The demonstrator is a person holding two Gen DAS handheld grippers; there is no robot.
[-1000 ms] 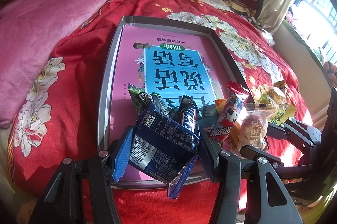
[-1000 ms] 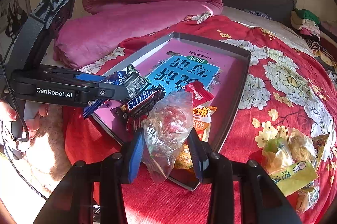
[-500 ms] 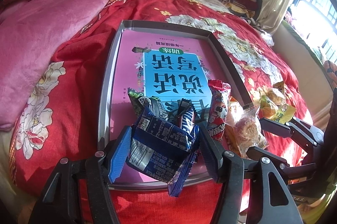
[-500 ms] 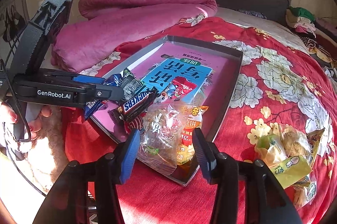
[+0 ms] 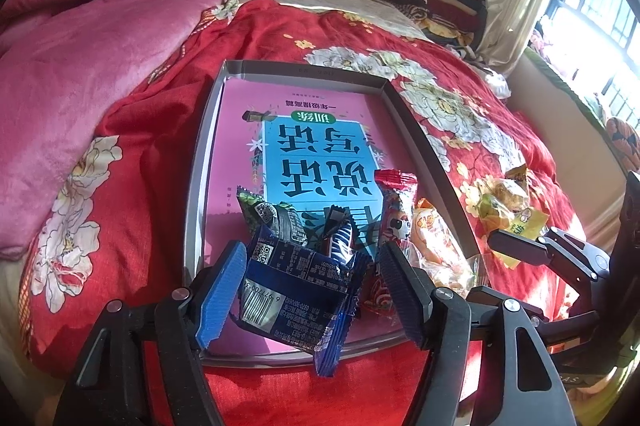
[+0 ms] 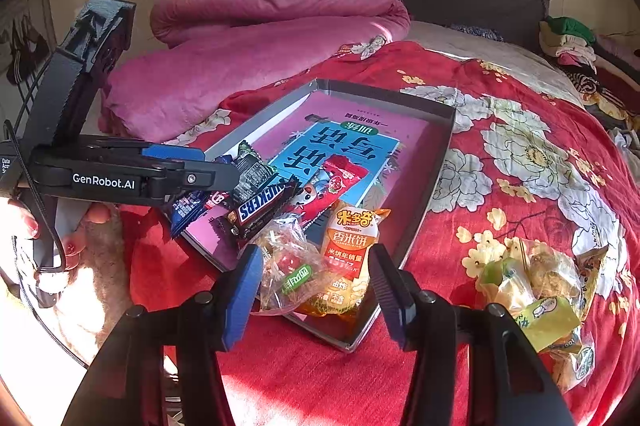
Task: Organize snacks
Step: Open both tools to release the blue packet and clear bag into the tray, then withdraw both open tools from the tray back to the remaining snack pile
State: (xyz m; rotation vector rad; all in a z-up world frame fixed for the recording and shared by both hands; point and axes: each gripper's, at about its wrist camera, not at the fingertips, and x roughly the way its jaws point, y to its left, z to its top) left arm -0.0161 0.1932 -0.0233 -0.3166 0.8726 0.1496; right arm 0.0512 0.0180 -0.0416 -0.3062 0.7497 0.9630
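Let both sets of jaws finish opening before you lift away, so no wrapper snags on a pad.

Your left gripper (image 5: 310, 292) is opening around the dark blue wafer packet (image 5: 294, 296), which lies between the pads at the tray's (image 5: 204, 161) near left corner, one end overhanging the near edge.

Your right gripper (image 6: 314, 288) is opening too; the clear candy bag (image 6: 286, 268) rests between its pads, released, beside the orange rice-cracker packet (image 6: 350, 246) at the tray's near right corner.

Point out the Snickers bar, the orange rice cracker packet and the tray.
Snickers bar (image 6: 262, 207), right wrist view, on its white lettering.
Orange rice cracker packet (image 6: 351, 244), right wrist view, on its front label.
Tray (image 6: 438, 165), right wrist view, on its right wall.
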